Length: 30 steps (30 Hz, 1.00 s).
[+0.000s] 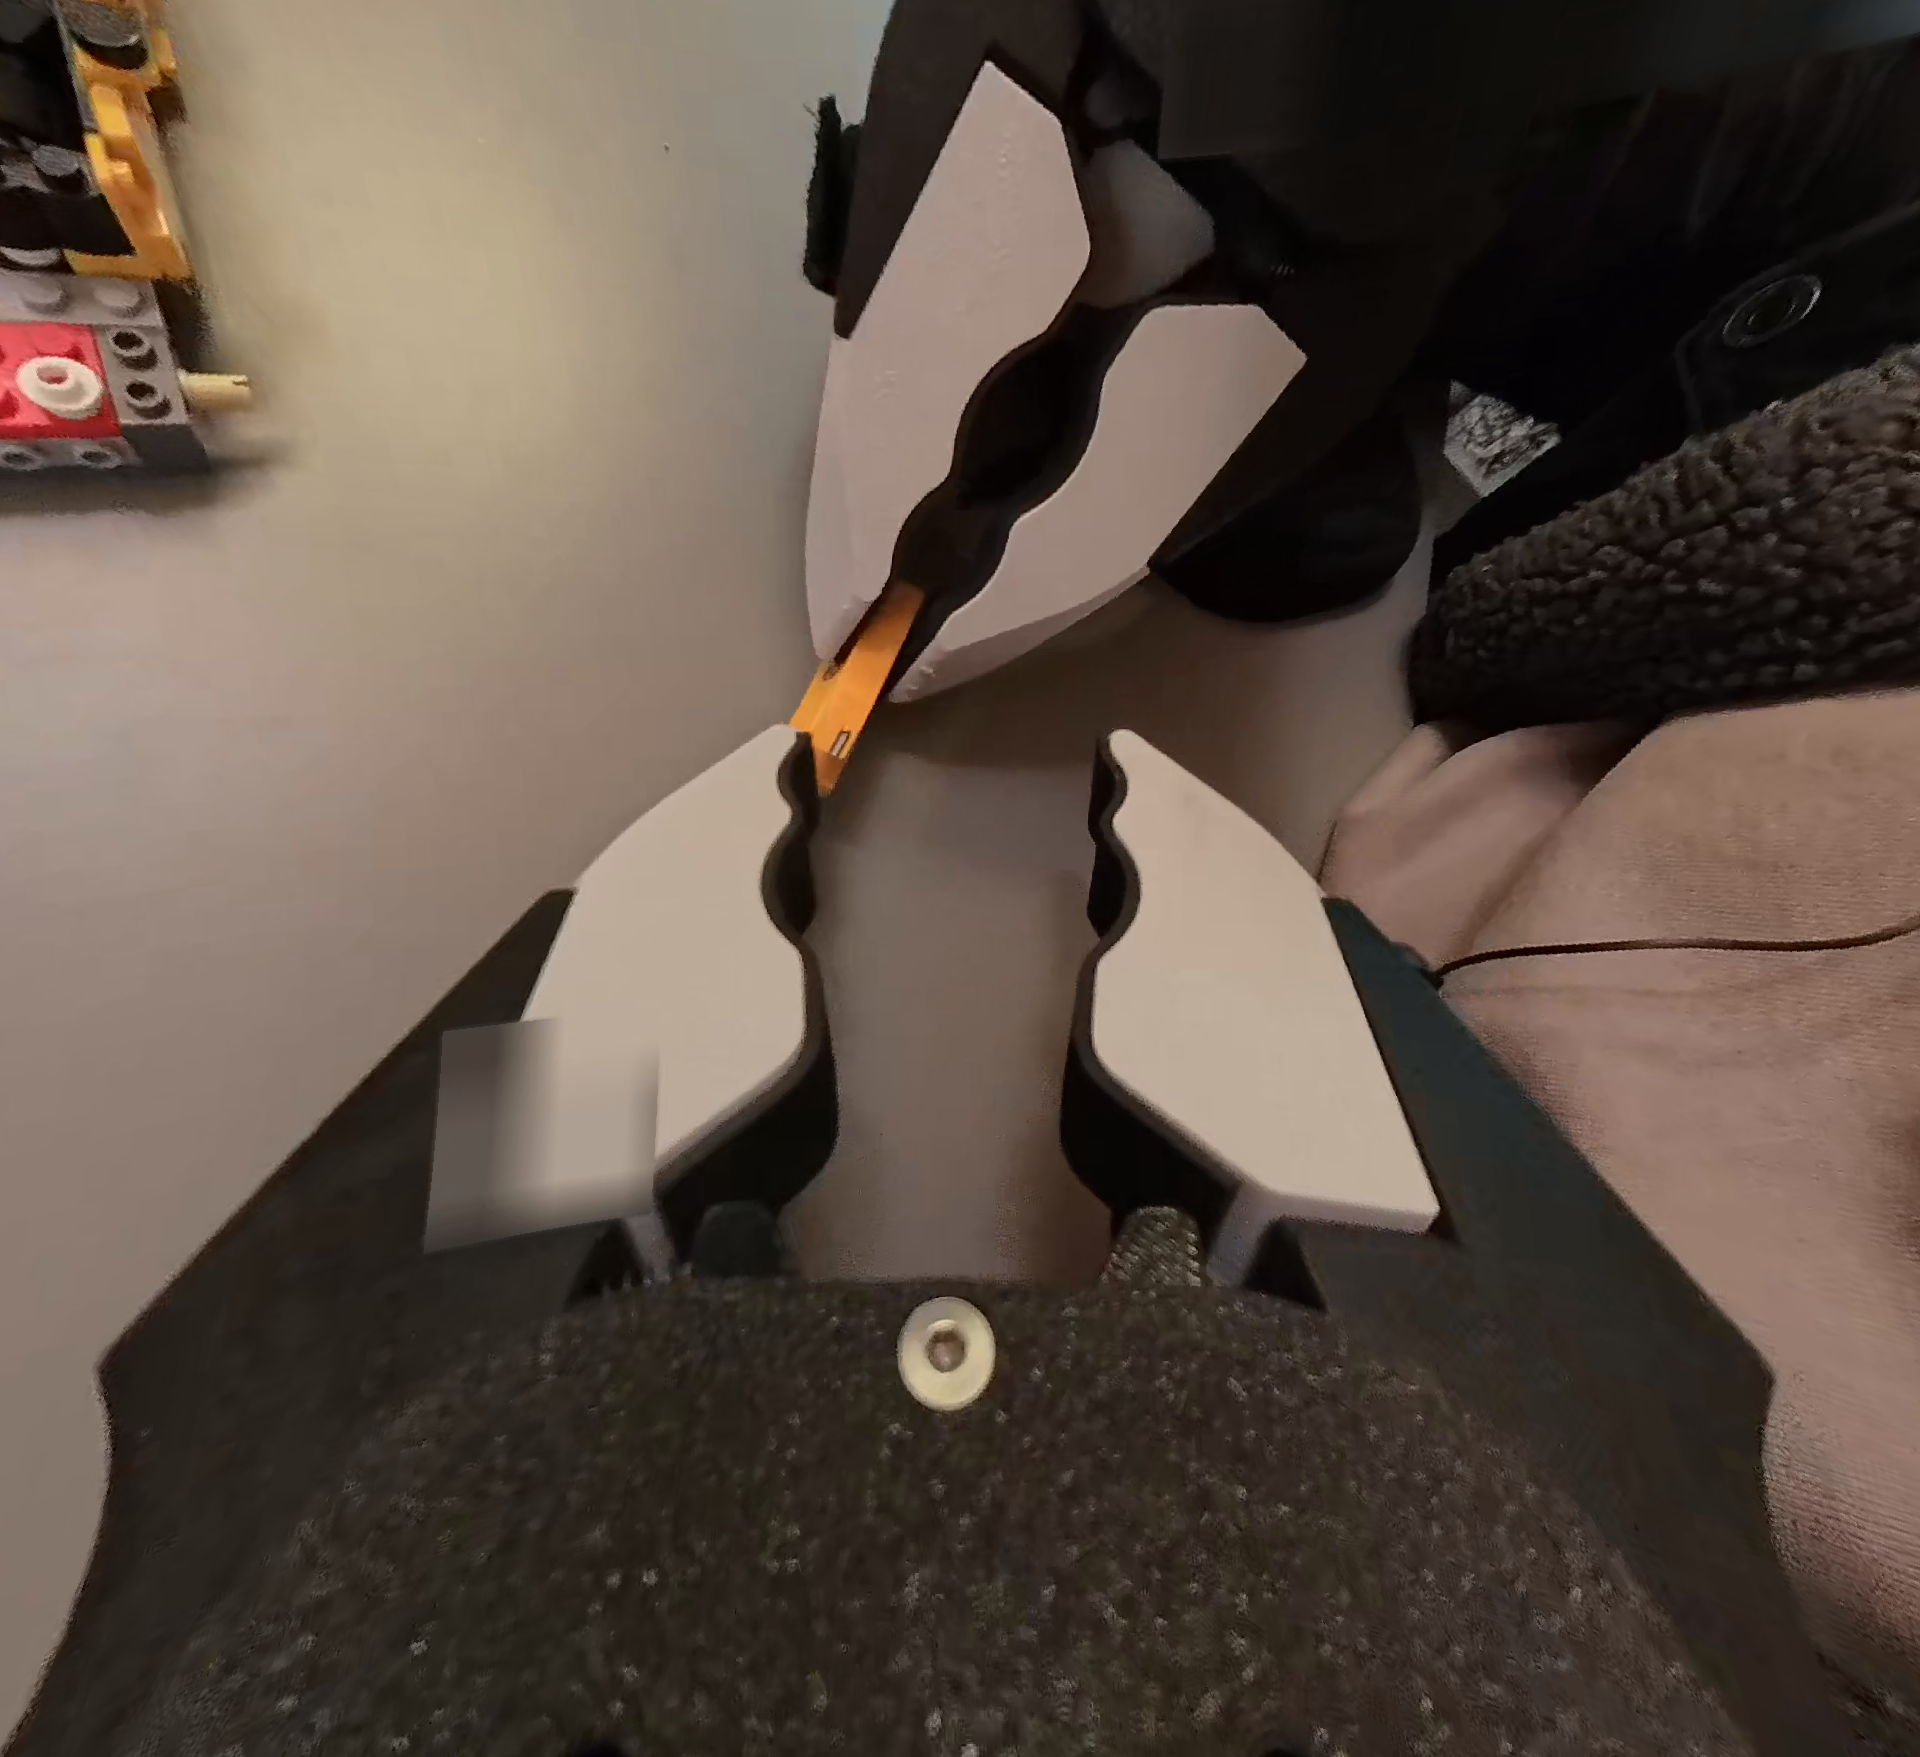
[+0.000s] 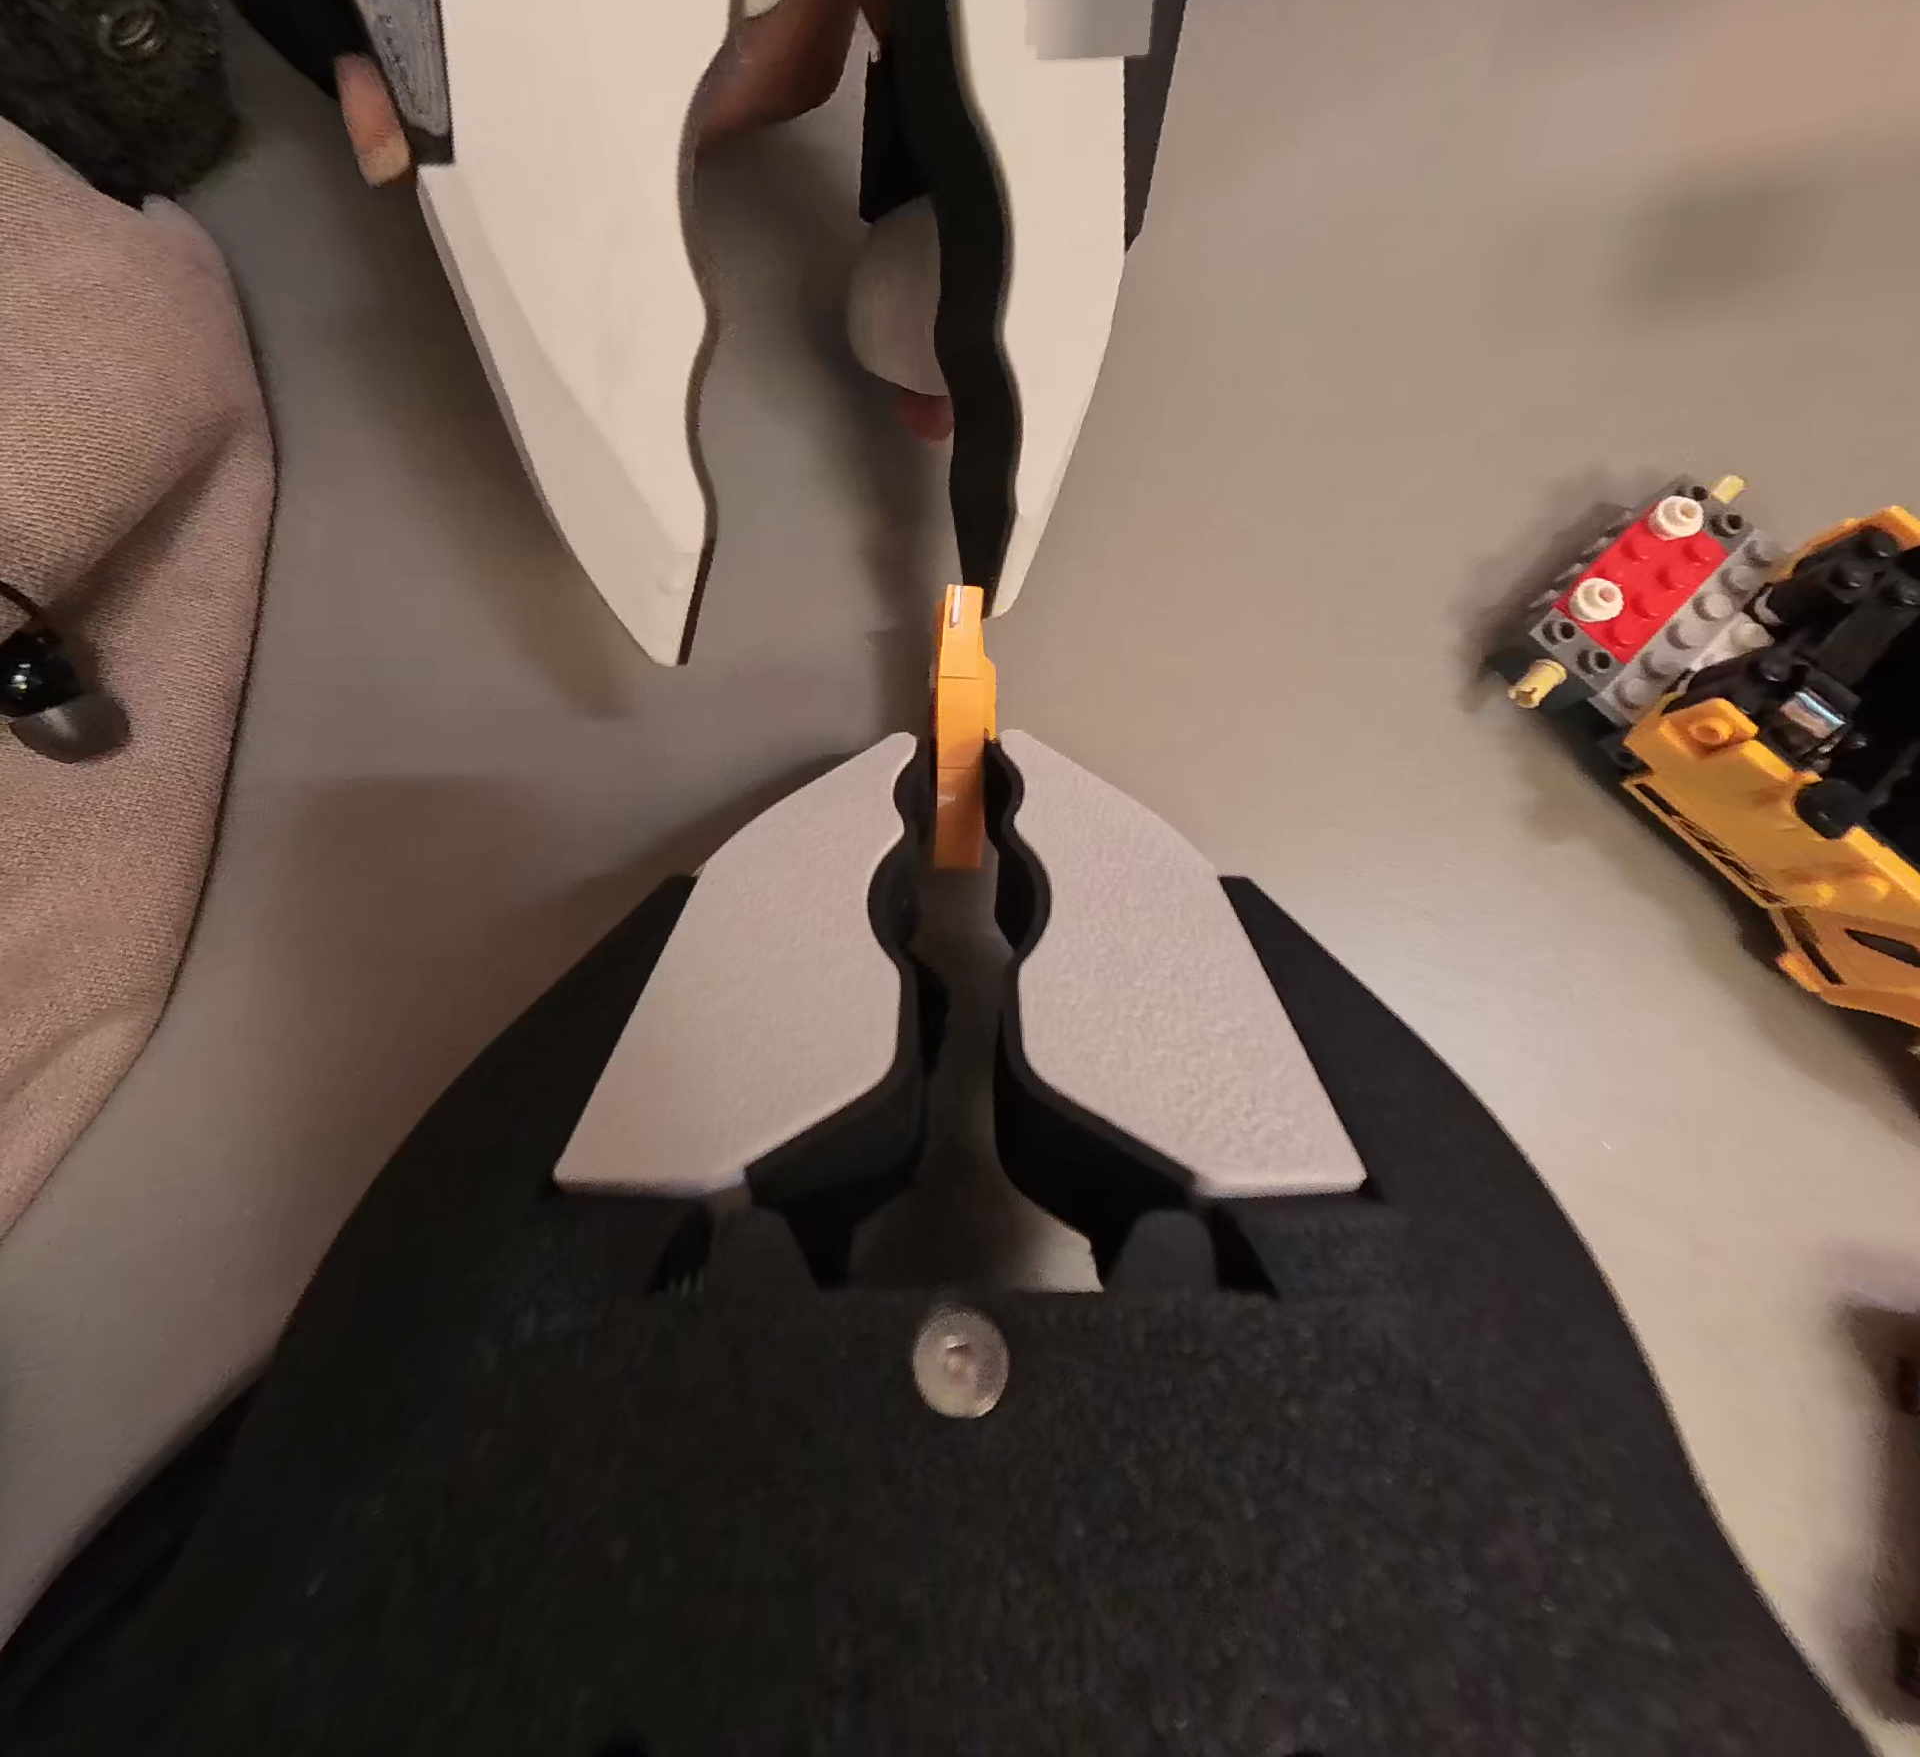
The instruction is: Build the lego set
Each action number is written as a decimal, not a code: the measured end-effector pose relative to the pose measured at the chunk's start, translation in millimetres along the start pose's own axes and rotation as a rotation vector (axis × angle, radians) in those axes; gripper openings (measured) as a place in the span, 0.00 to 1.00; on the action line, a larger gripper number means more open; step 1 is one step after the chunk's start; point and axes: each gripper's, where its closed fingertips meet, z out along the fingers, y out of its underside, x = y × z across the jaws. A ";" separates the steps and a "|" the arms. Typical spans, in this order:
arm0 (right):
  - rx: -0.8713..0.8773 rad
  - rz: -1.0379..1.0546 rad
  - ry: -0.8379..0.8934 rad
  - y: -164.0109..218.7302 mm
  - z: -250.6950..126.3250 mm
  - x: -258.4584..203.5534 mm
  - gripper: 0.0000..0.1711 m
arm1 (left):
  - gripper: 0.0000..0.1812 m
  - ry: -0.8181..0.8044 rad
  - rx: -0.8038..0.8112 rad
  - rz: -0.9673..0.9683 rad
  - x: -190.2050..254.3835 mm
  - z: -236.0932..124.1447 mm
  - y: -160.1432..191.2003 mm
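Right tool [image 2: 954, 751]: clenched on a small orange lego piece [image 2: 958, 762], gripped edge-on at the very fingertips, most of the piece standing proud beyond them. Left tool [image 1: 945, 751]: released, jaws wide apart, nothing between them. The far end of the orange piece rests against the inner edge of one left fingertip [image 1: 774, 757]; the other finger is well clear of it. Both tools are held above the bench [image 1: 468, 564], tips nearly meeting. Looks like a hand-over or re-grip of the piece; judgement only.

The partly built model [image 2: 1704, 699] (yellow, black, grey, with a red plate) lies on the bench well off to one side, apart from both tools. A second yellow cluster shows at the top edge of the left wrist view, too cropped to identify.

Risks:
- The grip is shallow and on a thin face. If the left tool closes off-centre, the piece may pivot or pop out and drop to the bench.
- Contact is at one fingertip only, so pushing forward would lever the piece sideways in the right tool.
- If the right tool lets go before the left has closed, the piece is lost.

Room: open bench beneath and toward the model, so travel there is unobstructed. On the other side the bench edge is close, with the person's lap and a dark fleece sleeve [image 1: 1683, 564] just beyond; a dropped piece could roll off there.
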 end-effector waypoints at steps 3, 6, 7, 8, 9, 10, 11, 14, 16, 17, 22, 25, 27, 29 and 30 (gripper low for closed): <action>-0.003 0.004 -0.007 0.5 -0.1 -0.7 0.05 | 0.28 -0.022 -0.016 0.044 0.8 1.0 2.2; -0.005 0.008 -0.013 0.7 -0.3 -1.2 0.05 | 0.28 -0.049 -0.021 0.077 -0.3 0.9 2.7; -0.005 0.009 -0.014 0.6 -0.4 -1.4 0.05 | 0.28 -0.056 -0.022 0.086 -0.7 0.9 2.9; -0.006 0.010 -0.015 0.8 -0.4 -1.5 0.05 | 0.28 -0.064 -0.024 0.095 -1.0 0.8 3.3; -0.007 0.010 -0.015 0.9 -0.4 -1.6 0.05 | 0.28 -0.071 -0.027 0.105 -1.4 0.9 3.7; -0.008 0.011 -0.017 1.1 -0.4 -1.8 0.05 | 0.28 -0.079 -0.030 0.115 -1.8 1.0 4.3; -0.009 0.011 -0.018 1.3 -0.4 -2.1 0.05 | 0.28 -0.087 -0.031 0.124 -2.5 1.1 4.6; -0.010 0.009 -0.021 1.3 -0.7 -3.0 0.05 | 0.28 -0.107 -0.031 0.148 -4.2 0.8 4.9; -0.010 0.007 -0.024 1.1 -0.9 -3.7 0.05 | 0.28 -0.121 -0.026 0.170 -6.0 0.2 4.3; -0.009 0.005 -0.025 1.0 -1.1 -4.1 0.05 | 0.27 -0.128 -0.022 0.186 -7.2 -0.5 3.8; -0.005 -0.020 -0.035 0.9 -2.3 -7.2 0.05 | 0.18 -0.140 -0.020 0.300 -11.4 -5.7 4.1; -0.003 -0.046 -0.046 0.9 -3.0 -10.3 0.05 | 0.16 -0.148 -0.023 0.418 -10.2 -6.8 4.5; -0.006 -0.060 -0.056 1.3 -3.1 -12.8 0.05 | 0.13 -0.159 -0.016 0.496 -8.3 -6.5 3.6; -0.010 -0.075 -0.059 1.8 -2.7 -14.6 0.05 | 0.11 -0.171 -0.005 0.543 -7.3 -6.1 2.3; -0.011 -0.081 -0.061 1.8 -2.9 -15.4 0.05 | 0.10 -0.177 -0.007 0.555 -7.5 -5.6 2.4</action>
